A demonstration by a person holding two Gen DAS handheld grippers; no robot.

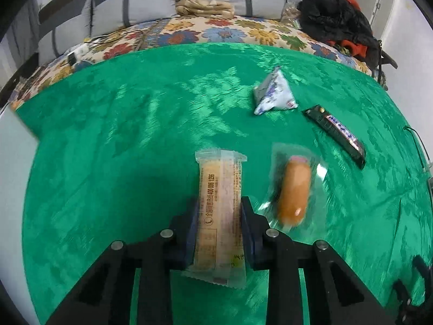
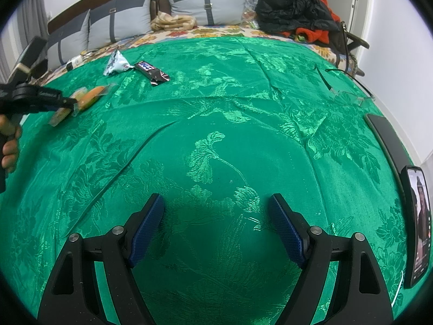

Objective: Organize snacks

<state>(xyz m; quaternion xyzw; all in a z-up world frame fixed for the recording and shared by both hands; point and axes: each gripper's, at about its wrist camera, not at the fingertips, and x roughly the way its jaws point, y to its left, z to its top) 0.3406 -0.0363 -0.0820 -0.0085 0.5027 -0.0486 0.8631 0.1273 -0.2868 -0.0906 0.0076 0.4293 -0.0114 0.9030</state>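
Note:
My left gripper [image 1: 219, 203] is shut on a long clear-wrapped biscuit pack [image 1: 219, 208], held just above the green cloth [image 1: 108, 135]. A wrapped sausage-shaped bun [image 1: 294, 191] lies just right of it. Farther off lie a dark chocolate bar [image 1: 335, 134] and a white-blue triangular packet [image 1: 273, 93]. My right gripper [image 2: 216, 211] is open and empty over bare green cloth [image 2: 216, 124]. In the right wrist view the left gripper [image 2: 65, 103] shows at far left with the pack [image 2: 61, 115], beside the bun [image 2: 93, 96], the bar [image 2: 153, 73] and the packet [image 2: 116, 65].
The green cloth covers a bed with a floral sheet [image 1: 189, 33], grey pillows [image 2: 208, 2] and a heap of dark and red clothes [image 2: 297, 10] at the back right. A phone [image 2: 418, 224], a dark flat case [image 2: 387, 138] and glasses [image 2: 349, 86] lie at the right edge.

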